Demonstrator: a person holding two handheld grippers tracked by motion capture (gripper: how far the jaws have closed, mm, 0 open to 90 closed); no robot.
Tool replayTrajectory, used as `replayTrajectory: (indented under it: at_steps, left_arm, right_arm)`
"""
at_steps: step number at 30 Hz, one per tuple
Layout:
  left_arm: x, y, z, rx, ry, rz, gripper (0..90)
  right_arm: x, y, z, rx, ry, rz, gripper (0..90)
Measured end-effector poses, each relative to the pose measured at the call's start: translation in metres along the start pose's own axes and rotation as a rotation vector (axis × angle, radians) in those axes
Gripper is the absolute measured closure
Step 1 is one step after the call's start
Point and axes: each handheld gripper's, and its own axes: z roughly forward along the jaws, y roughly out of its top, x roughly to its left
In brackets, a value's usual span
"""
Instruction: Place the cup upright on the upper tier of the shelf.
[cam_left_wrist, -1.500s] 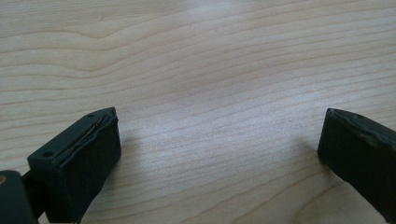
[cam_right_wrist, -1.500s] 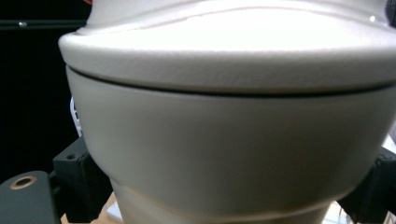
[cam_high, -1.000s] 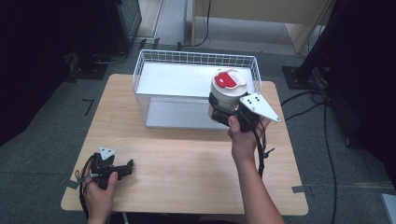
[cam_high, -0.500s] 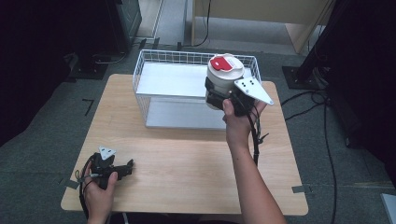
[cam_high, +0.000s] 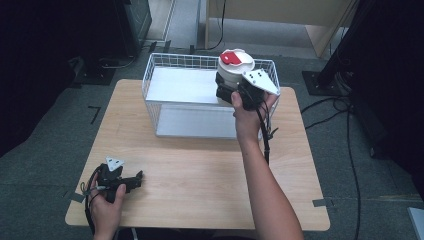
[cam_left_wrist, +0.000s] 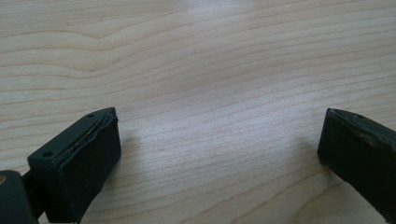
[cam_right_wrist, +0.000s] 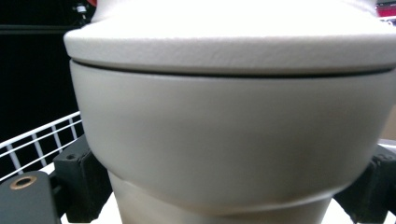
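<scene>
Right gripper (cam_high: 235, 92), jaws clamped on a white container (cam_high: 234, 70), holds it above the wire basket (cam_high: 165, 62), presumably for placement; left gripper (cam_high: 122, 181) rests on the table (cam_high: 200, 165), jaws wide, empty.

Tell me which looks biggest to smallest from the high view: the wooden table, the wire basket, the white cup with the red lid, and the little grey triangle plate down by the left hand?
1. wooden table
2. wire basket
3. white cup, though it is held up nearer the camera, so it looks a bit bigger
4. grey triangle plate
</scene>
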Motion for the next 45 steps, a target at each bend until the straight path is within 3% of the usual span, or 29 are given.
replayTrajectory:
  at_steps: [21,34,45]
  left_arm:
    - [0.000,0.000,0.000,0.000,-0.001,-0.002,0.0]
    - [0.000,0.000,0.000,0.000,-0.001,-0.002,0.0]
    - [0.000,0.000,0.000,0.000,-0.001,-0.002,0.0]
  right_arm:
    - [-0.010,0.003,0.050,0.029,-0.072,0.000,8.8]
    - [-0.012,-0.004,0.052,0.026,-0.074,-0.014,8.4]
    - [-0.014,-0.003,0.046,0.014,-0.018,0.021,0.0]
